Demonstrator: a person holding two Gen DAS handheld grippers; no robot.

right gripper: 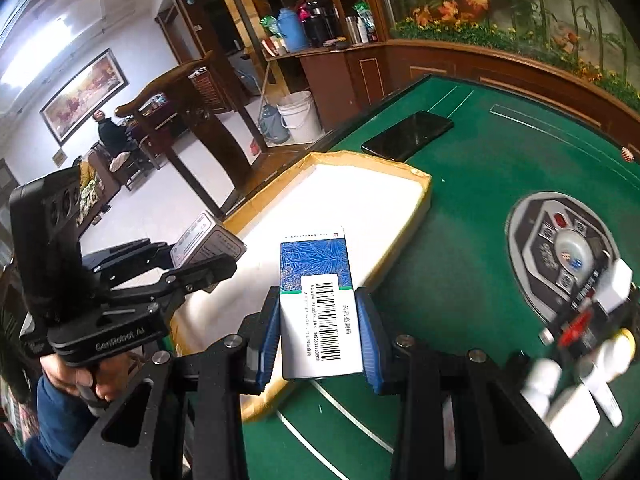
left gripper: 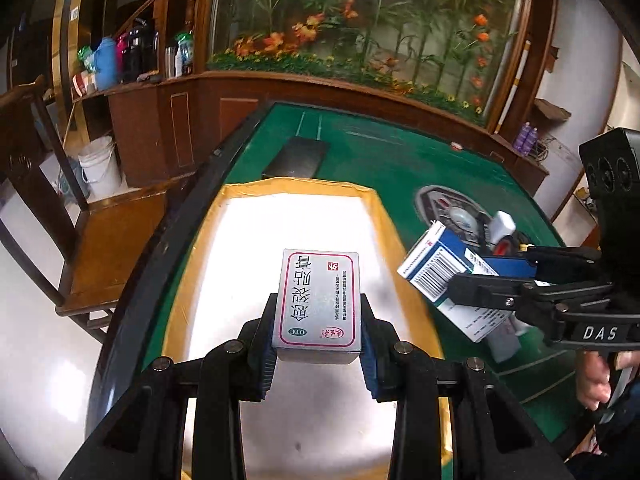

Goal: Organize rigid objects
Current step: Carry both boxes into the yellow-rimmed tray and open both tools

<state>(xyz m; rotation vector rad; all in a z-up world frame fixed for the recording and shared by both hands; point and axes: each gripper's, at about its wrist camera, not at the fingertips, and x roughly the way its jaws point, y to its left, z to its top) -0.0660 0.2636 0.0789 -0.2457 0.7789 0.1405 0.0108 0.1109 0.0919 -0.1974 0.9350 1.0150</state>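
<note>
My left gripper (left gripper: 318, 350) is shut on a silver medicine box (left gripper: 318, 300) with a red border, held above the white inside of a shallow cardboard tray (left gripper: 208, 216). The same box (right gripper: 208, 242) and left gripper (right gripper: 200, 268) show at the left of the right wrist view, over the tray (right gripper: 424, 196). My right gripper (right gripper: 318, 334) is shut on a blue and white box with a barcode (right gripper: 318, 300), held above the tray's right edge. In the left wrist view that blue box (left gripper: 436, 264) and right gripper (left gripper: 496, 276) hang to the right of the tray.
A green felt table (right gripper: 480, 152) carries a black phone (right gripper: 408, 136) behind the tray and a round control panel (right gripper: 560, 248). White bottles and small boxes (right gripper: 576, 380) lie at the right. A wooden chair (left gripper: 104, 248) and a white bucket (left gripper: 100, 168) stand left of the table.
</note>
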